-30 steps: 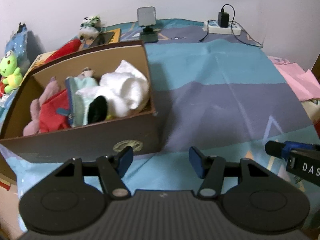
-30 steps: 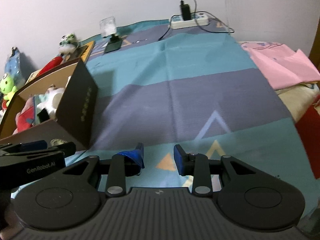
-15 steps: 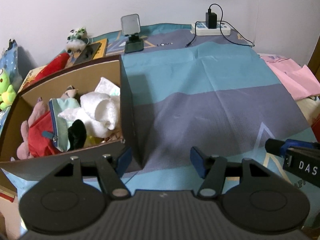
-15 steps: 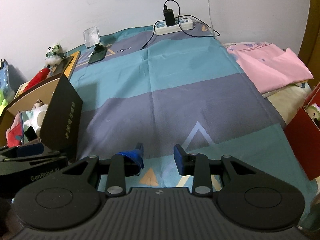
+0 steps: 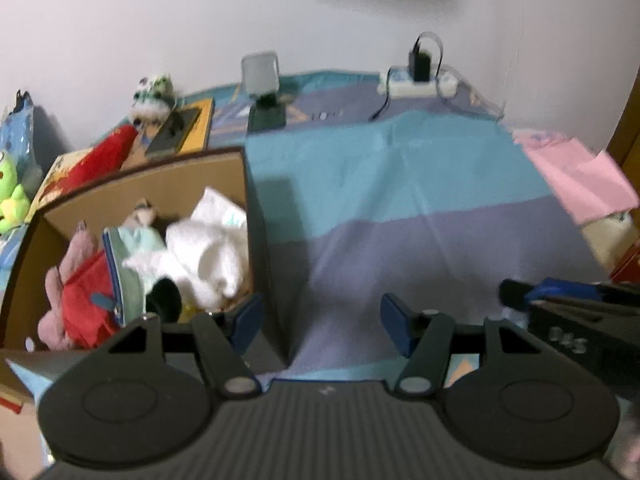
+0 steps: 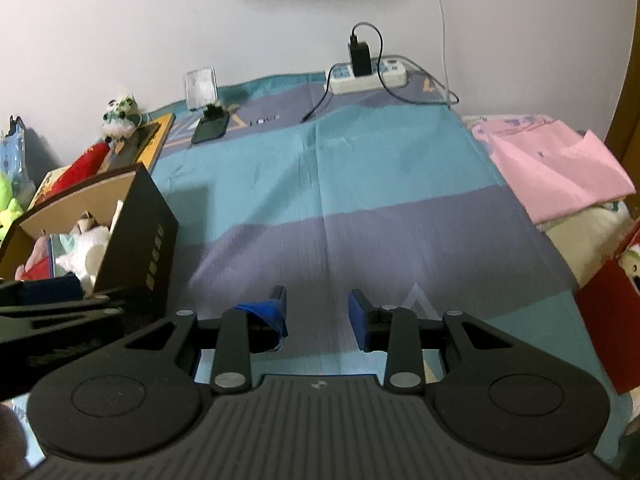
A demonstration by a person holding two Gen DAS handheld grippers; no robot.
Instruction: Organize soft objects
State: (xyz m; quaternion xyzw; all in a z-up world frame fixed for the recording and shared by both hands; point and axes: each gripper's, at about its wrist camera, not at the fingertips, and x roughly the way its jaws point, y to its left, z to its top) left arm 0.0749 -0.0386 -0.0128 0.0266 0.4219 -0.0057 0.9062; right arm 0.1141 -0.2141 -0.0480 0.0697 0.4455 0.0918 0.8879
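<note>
A brown cardboard box (image 5: 140, 184) stands on the left of the striped bed sheet (image 5: 400, 200). It holds a white plush (image 5: 208, 252), a red pouch (image 5: 84, 300), a pink plush (image 5: 56, 284) and a pale teal pouch (image 5: 132, 264). My left gripper (image 5: 320, 312) hovers open over the box's near right corner, with nothing between its blue pads. In the right wrist view the box (image 6: 148, 216) is at the left. My right gripper (image 6: 318, 306) hangs over the bare sheet; its jaws are opening and hold nothing. A blue strip hangs loose from its left pad (image 6: 264, 312).
A power strip (image 6: 368, 74) with a charger and a phone stand (image 6: 206, 116) sit by the far wall. Pink cloth (image 6: 552, 168) lies at the right, with a red box (image 6: 608, 316) nearer. A panda toy (image 5: 154, 90) and a green frog toy (image 5: 12, 200) are beyond the box.
Both grippers have drawn back and risen, so more of the sheet and wall shows. The left gripper's view has swung from the box's front face toward its right corner.
</note>
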